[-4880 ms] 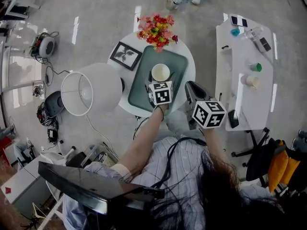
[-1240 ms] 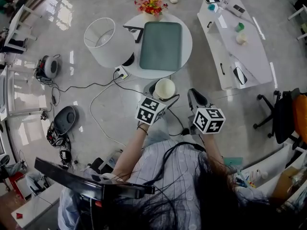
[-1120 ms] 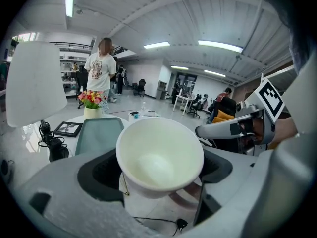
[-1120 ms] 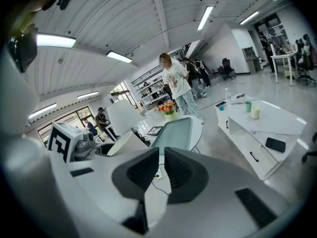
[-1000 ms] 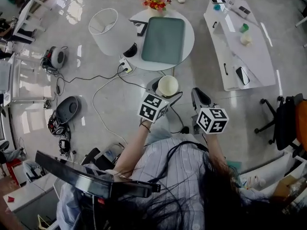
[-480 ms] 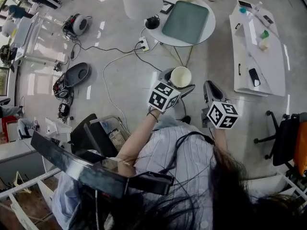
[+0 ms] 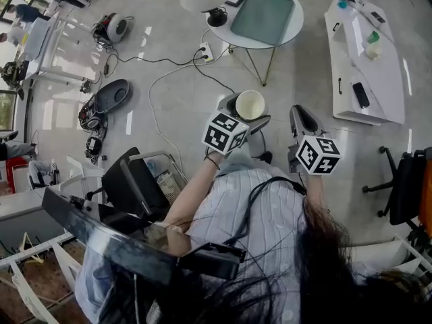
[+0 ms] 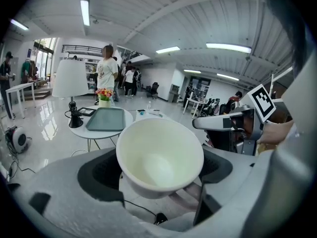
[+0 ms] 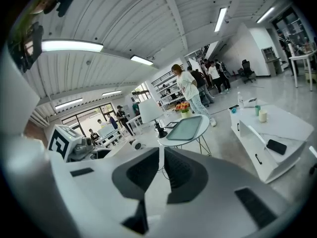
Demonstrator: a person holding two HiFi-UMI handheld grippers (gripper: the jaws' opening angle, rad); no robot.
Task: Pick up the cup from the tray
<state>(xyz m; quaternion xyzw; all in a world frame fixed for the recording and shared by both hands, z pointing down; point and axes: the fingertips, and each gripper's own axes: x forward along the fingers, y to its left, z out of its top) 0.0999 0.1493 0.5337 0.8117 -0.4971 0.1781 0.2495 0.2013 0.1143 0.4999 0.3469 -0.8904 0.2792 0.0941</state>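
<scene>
The left gripper [image 7: 237,113] is clamped on the cup [image 8: 161,155] — a jaw on each side of its wall, the open mouth tilted back toward the gripper. The right gripper [image 9: 162,170] is pinched together, holding nothing. The cup hangs over the floor [image 7: 182,100], well apart from the tray [image 7: 262,15] on the round table [image 7: 294,27].

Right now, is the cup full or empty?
Empty. The left gripper view looks straight into the cup and shows only its bare white inside, with nothing in it.
</scene>
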